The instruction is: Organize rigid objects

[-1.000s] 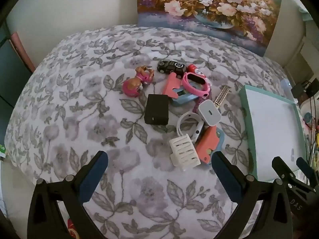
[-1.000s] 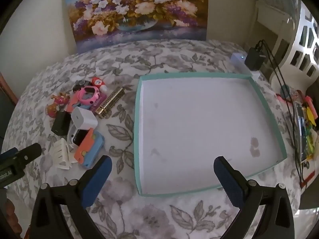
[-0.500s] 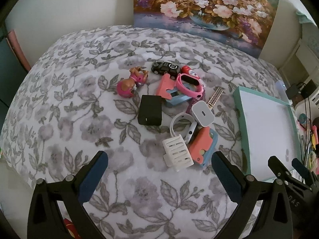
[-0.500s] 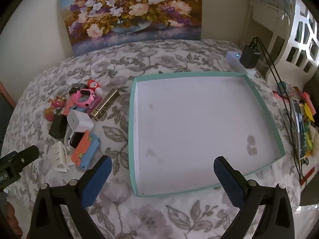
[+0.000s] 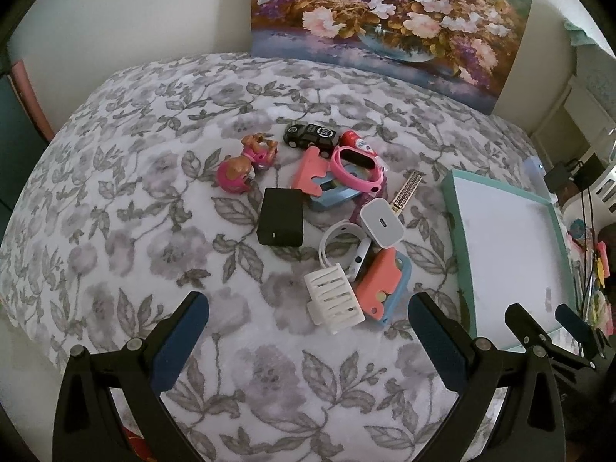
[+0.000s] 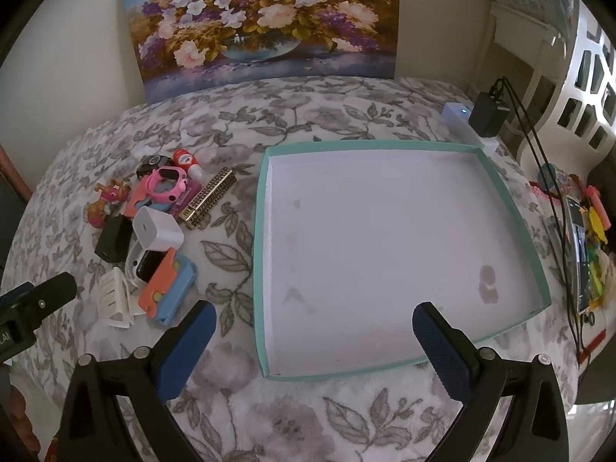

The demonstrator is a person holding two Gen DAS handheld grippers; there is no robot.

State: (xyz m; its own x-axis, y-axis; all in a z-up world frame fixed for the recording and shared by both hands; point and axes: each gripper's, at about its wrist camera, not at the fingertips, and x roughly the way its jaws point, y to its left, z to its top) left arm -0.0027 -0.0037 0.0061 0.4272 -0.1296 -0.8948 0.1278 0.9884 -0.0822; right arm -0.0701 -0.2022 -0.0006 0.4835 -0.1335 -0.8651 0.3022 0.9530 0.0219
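Both grippers hover, spread wide, holding nothing. Left gripper (image 5: 308, 331) faces the pile (image 5: 327, 223), white clip (image 5: 334, 303) nearest at 12 o'clock, likely first pick. Right gripper (image 6: 313, 333) waits over the teal tray (image 6: 261, 231), nothing in it yet. Pile sits at the tray's 9 o'clock. Items overlap: orange case (image 5: 379, 287) touches clip, white charger (image 5: 382, 222) sits on the band (image 5: 338, 238). Painting (image 6: 261, 19) at the back, clear of it all.

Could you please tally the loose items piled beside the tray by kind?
Toys: 2 (dog figure, toy car)
Chargers: 2 (black, white)
Watches: 2 (pink, white)
Coral-and-blue cases: 2
White clip: 1
Red-capped tube: 1
Gold bar: 1
Total: 11
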